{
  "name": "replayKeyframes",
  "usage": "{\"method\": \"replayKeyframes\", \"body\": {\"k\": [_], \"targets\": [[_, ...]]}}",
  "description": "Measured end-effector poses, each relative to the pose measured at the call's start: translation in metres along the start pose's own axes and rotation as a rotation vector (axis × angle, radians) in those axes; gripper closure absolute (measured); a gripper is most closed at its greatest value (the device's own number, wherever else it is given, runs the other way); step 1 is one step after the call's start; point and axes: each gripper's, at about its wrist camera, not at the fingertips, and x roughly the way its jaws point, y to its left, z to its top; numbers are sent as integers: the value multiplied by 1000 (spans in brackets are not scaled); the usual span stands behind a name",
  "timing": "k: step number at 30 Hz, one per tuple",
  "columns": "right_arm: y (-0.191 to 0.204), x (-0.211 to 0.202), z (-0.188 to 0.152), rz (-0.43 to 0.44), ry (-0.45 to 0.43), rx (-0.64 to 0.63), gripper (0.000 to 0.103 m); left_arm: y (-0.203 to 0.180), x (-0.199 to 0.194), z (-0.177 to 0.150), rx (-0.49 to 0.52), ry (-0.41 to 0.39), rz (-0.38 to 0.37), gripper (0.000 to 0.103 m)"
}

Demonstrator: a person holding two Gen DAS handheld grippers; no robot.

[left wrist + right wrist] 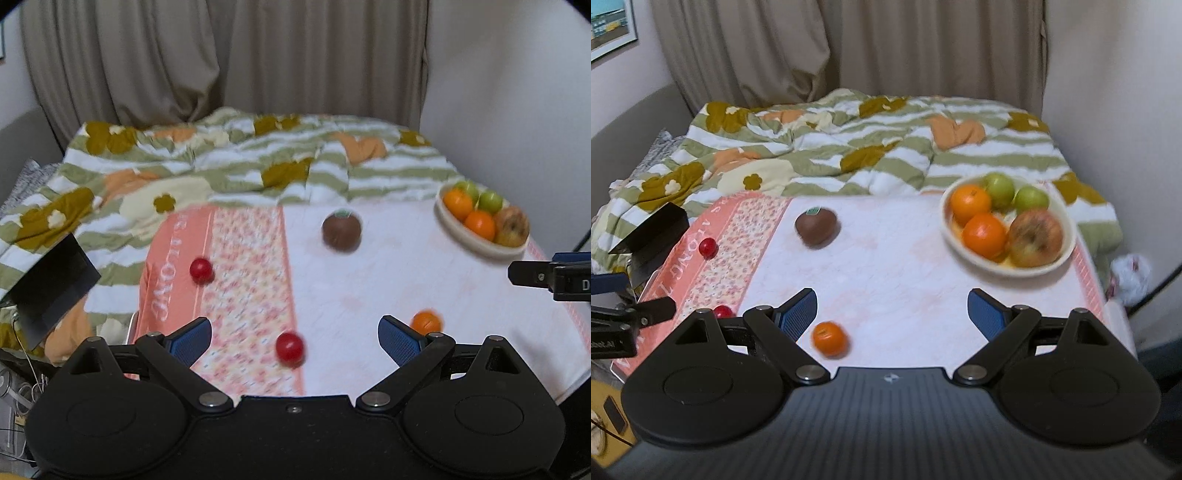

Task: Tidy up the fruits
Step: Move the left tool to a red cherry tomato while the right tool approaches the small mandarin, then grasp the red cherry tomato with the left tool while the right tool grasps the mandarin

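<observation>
Left gripper (294,338), black with ribbed blue pads, is held with jaws spread wide, nothing between them. Right gripper (892,314) is the same: jaws apart, empty.

A white cloth with a pink floral border (894,266) is spread flat over the work surface. A round cream ceramic bowl (1067,251) is seen at its far right; in it are two smooth oranges (984,229), two green apples (1030,197) and one mottled red-yellow apple (1036,238). In the left wrist view the bowl is smaller, blurred and farther right (476,247).

Loose on the cloth: a dull brown round fruit with a green sticker on top (816,227), kind not determinable; a small orange mandarin (830,339) just beside the right gripper's left pad; two glossy small red round fruits. The near red one (290,347) is fully visible only in the left wrist view; in the right wrist view it is mostly hidden behind the gripper linkage (723,311). The far red one (201,270) lies on the pink border.

A rumpled green-striped floral duvet (849,147) is seen behind, with a beige pleated curtain (849,44). Motion blur softens the fruit edges.
</observation>
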Motion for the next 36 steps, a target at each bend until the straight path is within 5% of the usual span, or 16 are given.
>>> {"method": "replayKeyframes", "body": {"k": [17, 31, 33, 36], "targets": [[66, 71, -39, -107, 127, 88, 0, 35, 75, -17, 73, 87, -139, 13], [66, 92, -46, -124, 153, 70, 2, 23, 100, -24, 97, 128, -160, 54], [64, 95, -46, -124, 155, 67, 2, 20, 103, -25, 107, 133, -160, 67], [62, 101, -45, -117, 159, 61, 6, 17, 103, -26, 128, 127, -150, 69]]}}
